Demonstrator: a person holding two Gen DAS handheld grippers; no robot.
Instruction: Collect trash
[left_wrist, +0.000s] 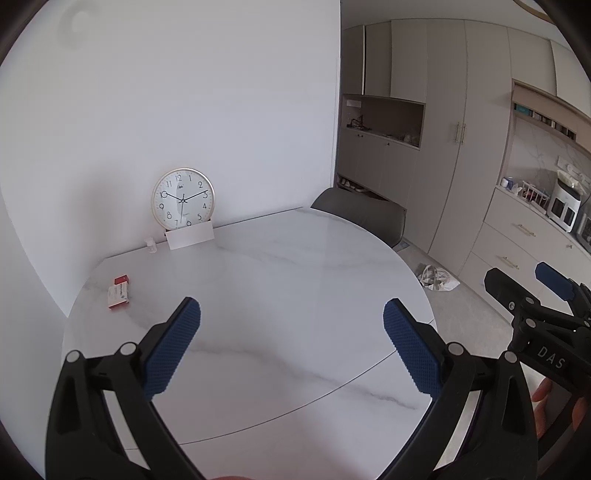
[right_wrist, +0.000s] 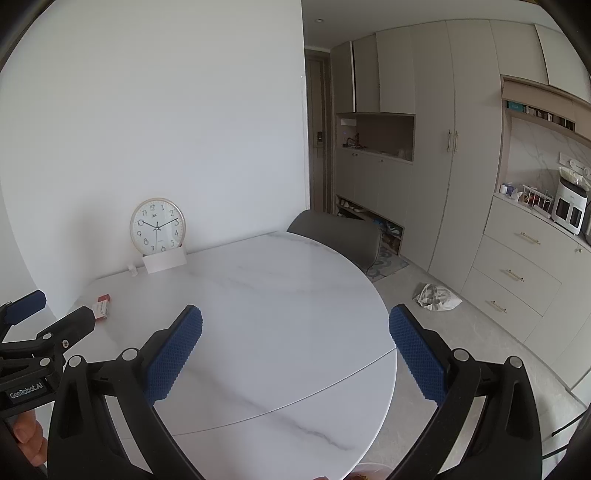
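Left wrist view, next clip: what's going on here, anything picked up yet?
Not yet. A person holds the left gripper and right gripper above a round marble table, both open and empty. A small red and white box lies near the table's left edge. A crumpled bag sits on the floor by the cabinets.

Left gripper (left_wrist: 291, 347) and right gripper (right_wrist: 295, 350): black plastic linkage frames, silver round pivot pins, blue dimpled pads (left_wrist: 173, 350); white "DAS" and "GenRobot.AI" lettering is carried on the bodies
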